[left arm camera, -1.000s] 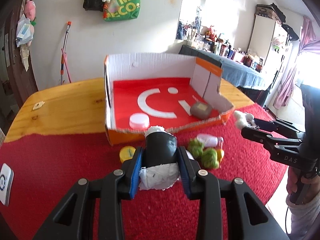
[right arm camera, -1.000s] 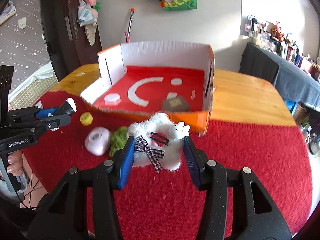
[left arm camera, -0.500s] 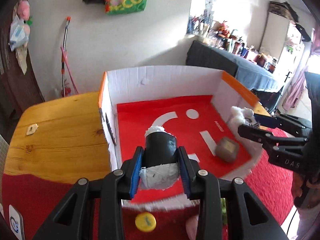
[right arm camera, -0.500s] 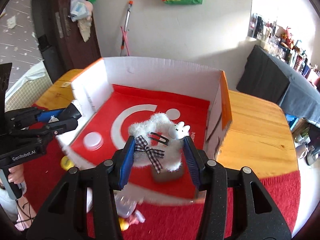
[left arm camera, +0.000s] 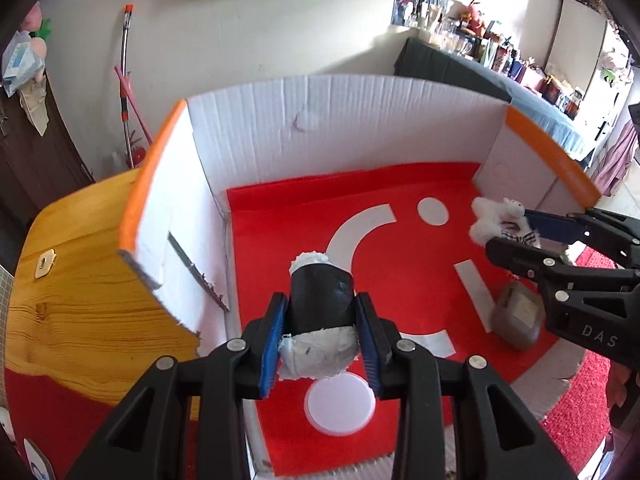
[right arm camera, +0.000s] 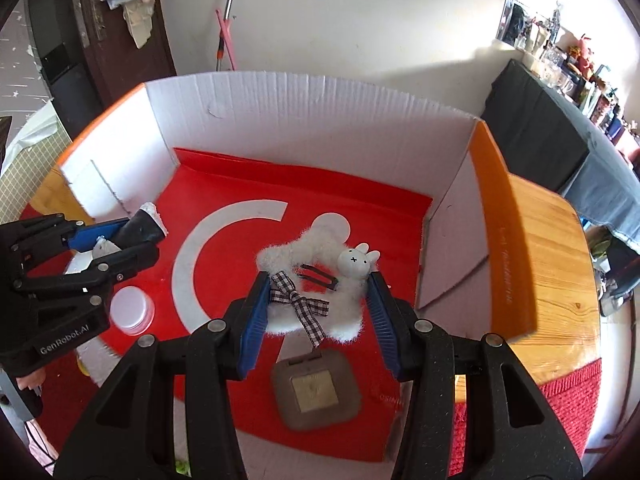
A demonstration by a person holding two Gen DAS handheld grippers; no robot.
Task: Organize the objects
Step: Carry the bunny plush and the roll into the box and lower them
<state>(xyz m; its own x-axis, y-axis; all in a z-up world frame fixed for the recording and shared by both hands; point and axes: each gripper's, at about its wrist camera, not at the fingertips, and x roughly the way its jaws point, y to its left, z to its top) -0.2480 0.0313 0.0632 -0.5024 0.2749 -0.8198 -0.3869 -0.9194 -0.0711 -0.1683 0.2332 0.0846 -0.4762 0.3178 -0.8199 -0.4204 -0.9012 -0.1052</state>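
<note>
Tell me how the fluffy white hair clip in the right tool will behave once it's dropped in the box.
The fluffy white hair clip looks soft and light: its fur bulges between the right tool's pads, so it probably squashes easily. Being flat and plush, it will likely land without rolling. The small bunny head looks hard and might knock the box floor.

A lived-in home: cluttered sideboard [left arm camera: 516, 68], wooden table [left arm camera: 80, 300], hanging bags.
</note>
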